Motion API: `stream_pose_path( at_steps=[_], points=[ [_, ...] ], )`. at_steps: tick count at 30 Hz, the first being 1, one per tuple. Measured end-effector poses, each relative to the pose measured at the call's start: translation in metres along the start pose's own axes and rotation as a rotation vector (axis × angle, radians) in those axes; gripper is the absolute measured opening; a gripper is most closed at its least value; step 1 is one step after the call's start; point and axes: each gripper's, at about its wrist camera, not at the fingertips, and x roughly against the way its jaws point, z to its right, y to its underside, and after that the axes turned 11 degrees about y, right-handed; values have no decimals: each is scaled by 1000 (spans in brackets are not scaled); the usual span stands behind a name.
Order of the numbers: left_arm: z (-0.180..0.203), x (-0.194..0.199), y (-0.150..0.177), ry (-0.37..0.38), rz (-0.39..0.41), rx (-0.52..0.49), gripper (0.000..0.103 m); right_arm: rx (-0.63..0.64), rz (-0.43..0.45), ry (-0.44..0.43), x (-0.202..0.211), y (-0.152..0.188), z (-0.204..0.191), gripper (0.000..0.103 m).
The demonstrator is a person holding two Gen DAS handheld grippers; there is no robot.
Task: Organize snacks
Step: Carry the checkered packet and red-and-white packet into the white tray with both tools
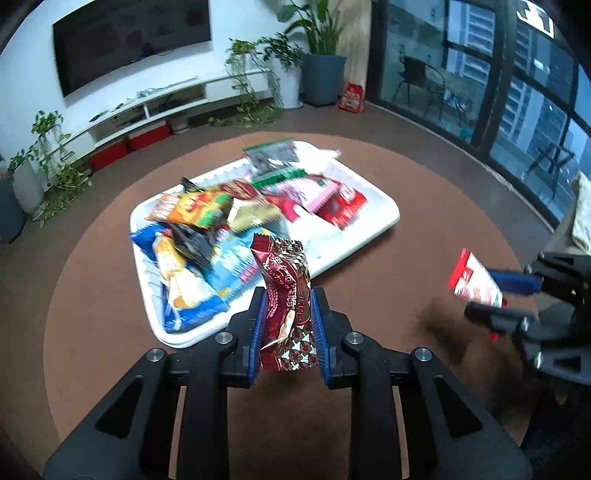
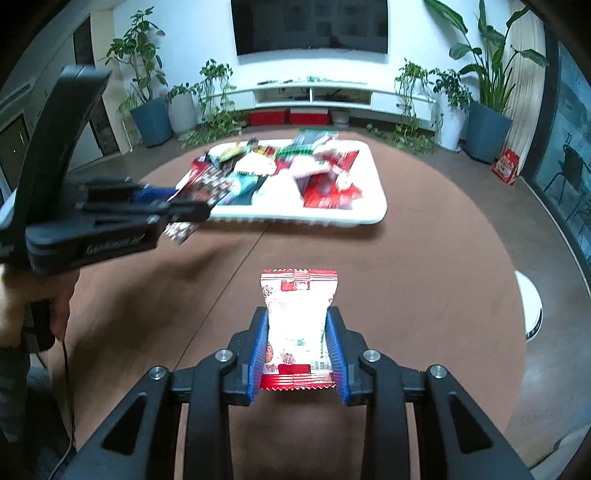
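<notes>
Left gripper (image 1: 287, 295): blue pads clamped on a maroon packet (image 1: 286, 295), gripped at mid-body, standing roughly upright between the fingers; top end projects past the fingertips, bottom end hangs back toward the camera. The packet is off the table (image 1: 92, 295), its upper part showing in front of the near edge of the tray (image 1: 388, 210). Right gripper (image 2: 297, 314): pads clamped on a white packet (image 2: 297, 325) with red crimped ends, pinched at both long sides, one red end past the fingertips and the other back between the finger bases. It is held over bare table, tray well ahead of it. In the left view the right gripper shows at the right edge with the white packet sticking out toward the tray; in the right view the left gripper shows at the left, blurred, its packet's end near the tray's near-left corner, a hand (image 2: 22, 306) on its grip below. Further out: white tray on the brown round table, piled with assorted snack packets (image 1: 207, 221), blue and orange ones near-left, red ones (image 1: 340, 206) right, a green-topped one (image 1: 273, 155) at the far end. Beyond the table: potted plants (image 2: 147, 74), low white shelf (image 2: 314, 96), dark screen (image 2: 312, 26).
</notes>
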Motion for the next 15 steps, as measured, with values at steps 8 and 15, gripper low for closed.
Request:
stream_pose_path(
  at_steps=[8, 15],
  points=[
    [-45, 30, -27, -67, 121, 108, 22, 14, 138, 8, -12, -73, 13, 33],
    [-72, 26, -62, -98, 149, 145, 22, 48, 192, -24, -53, -141, 0, 33]
  ],
)
